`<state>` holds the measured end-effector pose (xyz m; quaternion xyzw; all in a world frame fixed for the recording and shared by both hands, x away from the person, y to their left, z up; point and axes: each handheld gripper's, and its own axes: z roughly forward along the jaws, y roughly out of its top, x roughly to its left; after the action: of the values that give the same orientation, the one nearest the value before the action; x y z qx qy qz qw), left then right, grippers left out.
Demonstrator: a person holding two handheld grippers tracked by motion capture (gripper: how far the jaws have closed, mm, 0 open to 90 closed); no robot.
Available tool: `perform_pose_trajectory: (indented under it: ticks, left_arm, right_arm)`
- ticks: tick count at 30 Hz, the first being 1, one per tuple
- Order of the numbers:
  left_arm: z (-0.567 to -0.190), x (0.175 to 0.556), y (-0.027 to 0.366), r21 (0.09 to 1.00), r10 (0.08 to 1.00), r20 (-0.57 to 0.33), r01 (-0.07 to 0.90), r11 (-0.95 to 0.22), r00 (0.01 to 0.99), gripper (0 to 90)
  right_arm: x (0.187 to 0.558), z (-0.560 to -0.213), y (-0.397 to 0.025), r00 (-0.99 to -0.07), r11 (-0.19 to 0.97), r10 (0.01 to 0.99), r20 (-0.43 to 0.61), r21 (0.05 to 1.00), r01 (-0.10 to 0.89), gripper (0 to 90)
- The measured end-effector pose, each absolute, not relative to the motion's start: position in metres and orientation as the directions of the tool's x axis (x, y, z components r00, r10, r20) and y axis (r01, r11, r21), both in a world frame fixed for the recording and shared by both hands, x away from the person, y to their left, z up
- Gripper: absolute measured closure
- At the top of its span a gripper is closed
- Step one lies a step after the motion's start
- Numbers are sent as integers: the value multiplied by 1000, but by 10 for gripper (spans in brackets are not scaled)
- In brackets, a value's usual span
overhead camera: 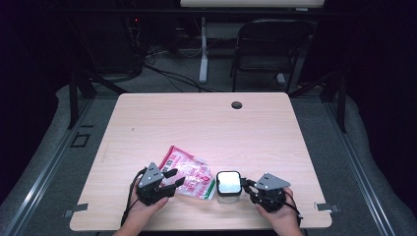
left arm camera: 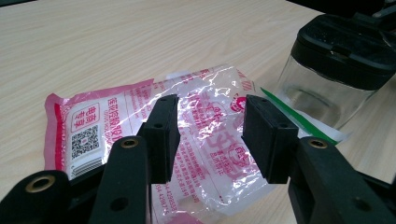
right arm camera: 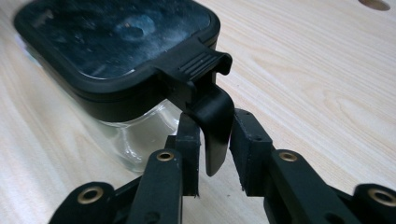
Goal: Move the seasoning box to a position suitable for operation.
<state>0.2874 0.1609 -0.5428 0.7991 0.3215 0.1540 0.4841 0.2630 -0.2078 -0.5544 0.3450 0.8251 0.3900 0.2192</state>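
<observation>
A clear square jar [overhead camera: 228,189] with a glossy black lid stood on the pale woodgrain bench [overhead camera: 206,123], its curved latch tab [right arm camera: 212,121] hanging between the right gripper's [right arm camera: 215,140] narrowly parted fingers, contact unclear. Just left of the jar lay a crinkled pink-and-clear plastic packet [left arm camera: 187,140], under the left gripper's [left arm camera: 211,135] wide-open, empty fingers. The packet's near edge was hidden behind them.

— What did the left tool [overhead camera: 173,178] look like?
— Black, with flat rectangular pads [left arm camera: 162,135], brass-ringed holes behind them and a grey three-cornered plate on top.
— And the right tool [overhead camera: 247,186]?
— The same, with a black cable trailing behind it.
</observation>
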Motion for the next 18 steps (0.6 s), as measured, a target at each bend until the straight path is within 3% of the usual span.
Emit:
perform_pose_trajectory:
  ticks: [12, 18]
  left_arm:
    - [-543, 289, 155, 873, 651, -69, 362, -327, 756, 567]
    - [-536, 287, 151, 875, 643, -76, 360, -323, 762, 585]
  right_arm:
    - [251, -541, -219, -676, 395, 736, -43, 838, 377, 676]
    - [251, -528, -226, -604, 308, 797, -7, 865, 396, 620]
